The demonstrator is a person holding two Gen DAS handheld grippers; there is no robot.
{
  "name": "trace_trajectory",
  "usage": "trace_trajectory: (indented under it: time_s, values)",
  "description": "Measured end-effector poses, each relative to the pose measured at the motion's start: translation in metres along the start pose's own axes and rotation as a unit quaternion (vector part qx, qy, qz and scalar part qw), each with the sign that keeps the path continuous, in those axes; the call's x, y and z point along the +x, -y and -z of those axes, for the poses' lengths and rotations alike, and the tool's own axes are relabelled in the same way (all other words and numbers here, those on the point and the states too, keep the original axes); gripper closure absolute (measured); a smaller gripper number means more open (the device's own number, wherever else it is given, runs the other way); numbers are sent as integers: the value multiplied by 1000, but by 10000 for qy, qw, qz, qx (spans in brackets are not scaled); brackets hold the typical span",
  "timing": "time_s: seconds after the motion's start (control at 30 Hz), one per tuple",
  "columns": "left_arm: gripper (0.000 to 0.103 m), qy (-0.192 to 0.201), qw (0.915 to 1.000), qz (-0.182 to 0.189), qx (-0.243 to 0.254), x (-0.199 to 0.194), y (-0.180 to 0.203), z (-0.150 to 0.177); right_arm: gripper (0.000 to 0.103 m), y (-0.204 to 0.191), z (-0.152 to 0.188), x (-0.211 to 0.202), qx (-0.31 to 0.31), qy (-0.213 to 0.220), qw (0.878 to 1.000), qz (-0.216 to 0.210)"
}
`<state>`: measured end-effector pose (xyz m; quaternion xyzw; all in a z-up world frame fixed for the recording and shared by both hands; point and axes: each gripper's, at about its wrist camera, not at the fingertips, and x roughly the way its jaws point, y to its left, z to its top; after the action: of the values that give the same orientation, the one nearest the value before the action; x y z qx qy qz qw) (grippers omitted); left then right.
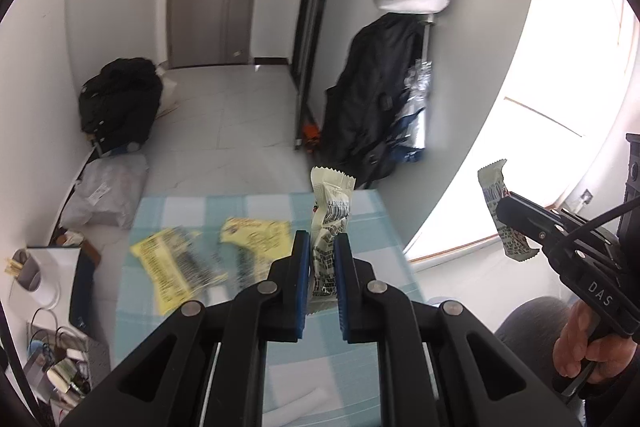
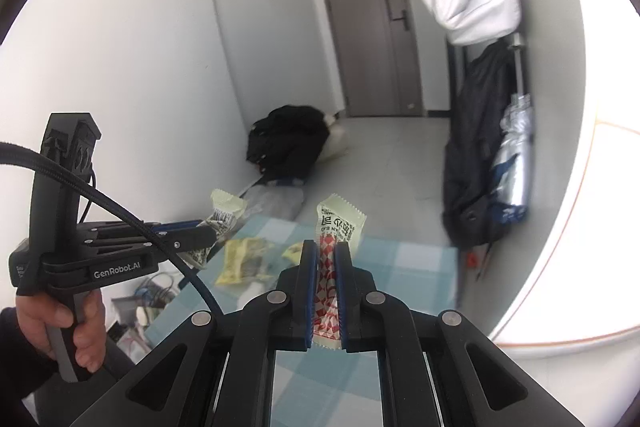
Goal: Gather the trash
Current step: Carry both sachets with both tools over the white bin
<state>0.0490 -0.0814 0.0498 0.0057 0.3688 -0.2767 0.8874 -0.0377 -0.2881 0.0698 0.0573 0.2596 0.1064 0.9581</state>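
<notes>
My left gripper (image 1: 322,259) jaws pinch a cream wrapper (image 1: 330,227); my right gripper (image 2: 326,267) jaws pinch a red-checked wrapper (image 2: 334,247). Both are held above the counter (image 1: 360,223), where two yellow wrappers (image 1: 256,231) lie.

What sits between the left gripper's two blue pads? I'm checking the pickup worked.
A cream snack wrapper with black print, pinched upright between the left gripper pads, shown in the left wrist view.

Strong daylight is blown out at the right edge; the yellow wrappers (image 1: 176,263) are smeared by motion blur.
</notes>
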Motion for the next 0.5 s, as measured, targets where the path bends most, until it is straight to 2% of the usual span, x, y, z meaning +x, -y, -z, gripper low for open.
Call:
trace_trajectory:
  time_s: [0.07, 0.23, 0.5]
  values:
    - [95, 96, 9999, -1, 53, 2, 15, -7, 95, 14, -4, -14, 37, 110, 9998, 153]
    - [95, 182, 9992, 278, 227, 13, 51, -17, 95, 53, -5, -46, 259, 271, 9977, 566]
    - [95, -146, 9937, 900, 646, 56, 125, -19, 95, 123, 21, -91, 770, 220, 9884, 1291]
